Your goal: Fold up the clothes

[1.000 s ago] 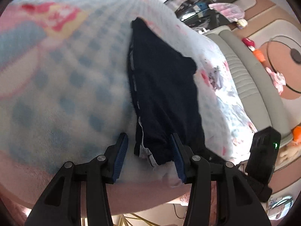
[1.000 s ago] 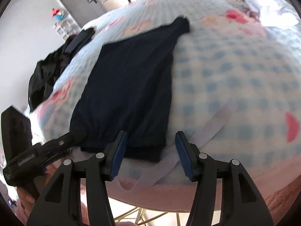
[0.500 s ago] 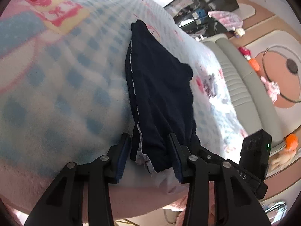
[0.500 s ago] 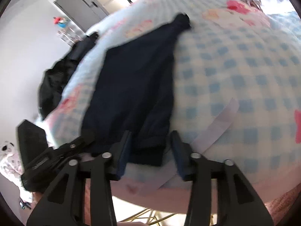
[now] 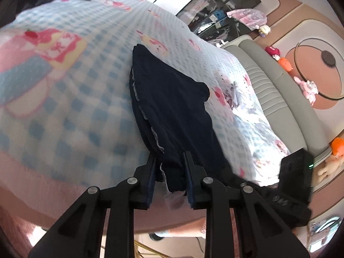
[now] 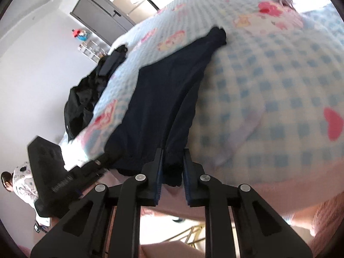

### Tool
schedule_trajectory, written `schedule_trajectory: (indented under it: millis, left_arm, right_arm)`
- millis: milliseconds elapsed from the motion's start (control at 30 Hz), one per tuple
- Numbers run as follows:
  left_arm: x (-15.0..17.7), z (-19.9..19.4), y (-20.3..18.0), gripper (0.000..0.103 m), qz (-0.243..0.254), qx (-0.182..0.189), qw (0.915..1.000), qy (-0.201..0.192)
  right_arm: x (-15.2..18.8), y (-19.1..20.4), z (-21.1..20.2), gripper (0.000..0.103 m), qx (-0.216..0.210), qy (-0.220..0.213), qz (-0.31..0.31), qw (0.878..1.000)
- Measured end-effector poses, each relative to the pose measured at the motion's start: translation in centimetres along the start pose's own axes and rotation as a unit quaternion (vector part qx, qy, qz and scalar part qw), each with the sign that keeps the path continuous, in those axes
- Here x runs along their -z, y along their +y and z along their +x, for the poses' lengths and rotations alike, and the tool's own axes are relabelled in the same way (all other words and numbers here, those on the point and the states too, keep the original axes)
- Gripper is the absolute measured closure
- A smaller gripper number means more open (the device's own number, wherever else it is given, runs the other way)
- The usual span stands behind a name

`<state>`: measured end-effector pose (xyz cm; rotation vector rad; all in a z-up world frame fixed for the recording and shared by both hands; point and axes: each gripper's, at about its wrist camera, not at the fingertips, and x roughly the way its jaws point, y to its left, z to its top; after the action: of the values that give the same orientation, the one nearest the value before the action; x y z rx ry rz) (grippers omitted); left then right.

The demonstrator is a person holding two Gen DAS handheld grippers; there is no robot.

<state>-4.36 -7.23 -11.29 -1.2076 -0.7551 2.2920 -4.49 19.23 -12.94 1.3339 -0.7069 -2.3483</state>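
Note:
A dark navy garment (image 5: pixel 172 107) lies lengthwise on a bed with a blue-and-white checked blanket (image 5: pixel 86 99). In the left wrist view, my left gripper (image 5: pixel 169 161) has the garment's near left corner, with its pale seam, bunched between its closing jaws and pinched by the pads. In the right wrist view, my right gripper (image 6: pixel 173 157) is closing on the near right corner of the navy garment (image 6: pixel 159 99), and the cloth fills the gap between its pads. The near hem is raised a little off the checked blanket (image 6: pixel 279 86).
A heap of black clothes (image 6: pixel 86 99) lies at the bed's far left edge. A grey padded bench (image 5: pixel 279 99) runs along the bed's right side, with toys (image 5: pixel 286 62) on the floor beyond. A person (image 6: pixel 19 180) stands at the left by the wall.
Both grippers' jaws have narrowed from wide apart onto the garment's near hem. The hem now bunches between the pads and has lifted slightly off the blanket.

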Motion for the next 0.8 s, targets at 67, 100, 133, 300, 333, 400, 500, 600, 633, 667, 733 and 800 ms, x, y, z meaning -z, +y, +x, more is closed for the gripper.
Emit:
schedule_trajectory:
  millis: [67,100,133,300,333,400,500,600,633,667,733,800]
  left_arm:
    - [0.3,-0.1,0.2,0.078,-0.006,0.001,1.0000,0.004]
    - [0.6,-0.1,0.4,0.078,-0.008,0.001,0.9999,0.007]
    - [0.8,-0.2,0.6,0.078,-0.009,0.001,0.9999,0.009]
    - [0.5,1.4,3.4,0.056,-0.065,0.008,0.9970,0.040]
    - [0.4,1.6,3.8,0.056,-0.073,0.012,0.9963,0.044]
    - [0.4,1.9,3.6,0.059,-0.064,0.011,0.9968,0.046]
    - [0.6,1.6,2.6,0.076,-0.041,0.006,0.9983,0.041]
    - [0.8,0.9,1.9,0.082,-0.038,0.007,0.9986,0.036]
    - [0.8,0.5,1.7,0.083,-0.038,0.009,0.9987,0.034]
    - [0.8,0.2,1.4,0.083,-0.039,0.010,0.9987,0.032]
    - [0.8,-0.5,0.8,0.084,-0.037,0.014,0.9989,0.027]
    - [1.2,-1.2,0.1,0.084,-0.028,0.017,0.9992,0.025]
  right_arm:
    - [0.7,-0.3,0.4,0.087,-0.003,0.016,0.009,1.000]
    - [0.9,-0.3,0.5,0.086,-0.003,0.017,0.008,1.000]
    - [1.1,-0.3,0.5,0.084,-0.003,0.018,0.007,1.000]
    - [1.4,-0.7,1.1,0.056,0.024,0.022,0.009,0.999]
    - [1.3,-0.9,1.7,0.044,0.024,0.034,0.012,0.999]
    - [1.3,-0.8,2.7,0.041,0.020,0.045,0.004,0.999]
    - [1.4,-0.3,3.2,0.067,0.017,0.043,-0.015,0.999]
    - [1.7,-0.1,2.4,0.082,0.006,0.033,-0.023,0.999]
    - [1.8,0.1,2.2,0.085,0.004,0.031,-0.026,0.999]
    - [1.9,0.4,1.7,0.087,0.004,0.029,-0.031,0.999]
    - [1.9,1.2,1.1,0.088,0.004,0.025,-0.039,0.999]
    - [1.9,1.9,-0.1,0.089,0.004,0.014,-0.054,0.998]
